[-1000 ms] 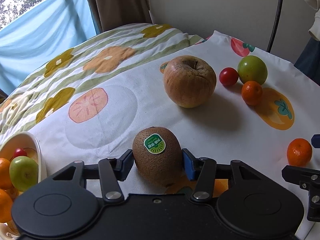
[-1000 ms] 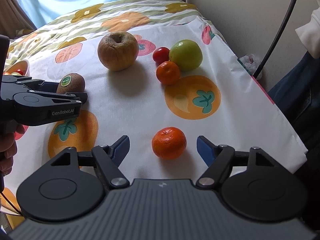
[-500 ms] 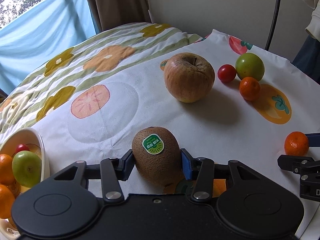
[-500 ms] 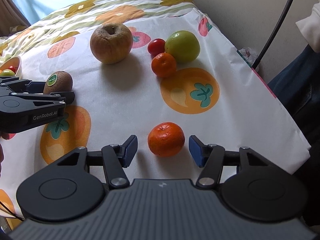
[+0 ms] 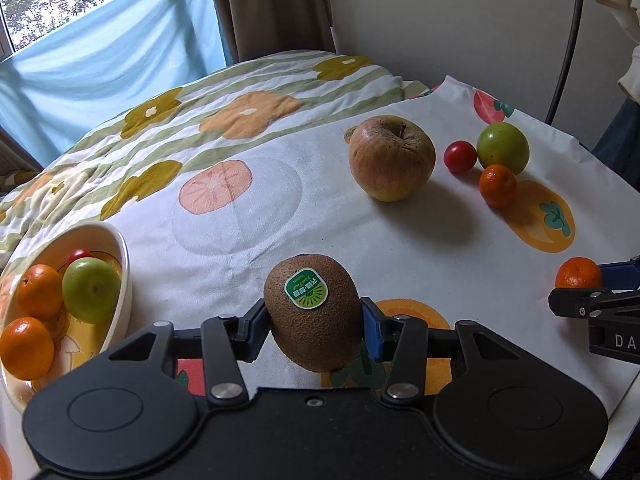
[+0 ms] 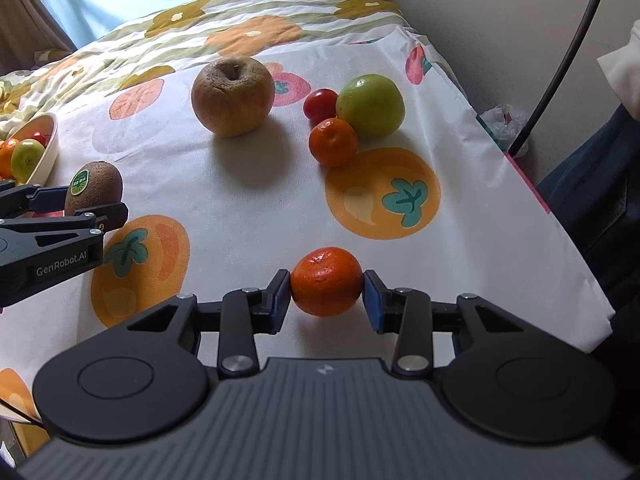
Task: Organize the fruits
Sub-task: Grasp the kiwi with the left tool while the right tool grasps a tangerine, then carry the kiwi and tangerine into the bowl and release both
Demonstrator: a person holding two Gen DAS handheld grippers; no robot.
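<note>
Grasp step under way: left claw clamped on the kiwi, bowl of fruit just to its left; right claw pinching a mandarin between both pads. Next, probably, lifting each clear and carrying leftward to the bowl without squeezing. Beyond the claws, fruit-print cloth over the worktop, apple, curtained window.

A home: curtained window, fruit-print tablecloth.

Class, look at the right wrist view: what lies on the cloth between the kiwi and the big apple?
Nothing: between the kiwi and the apple only bare printed cloth shows, in the right wrist view.
</note>
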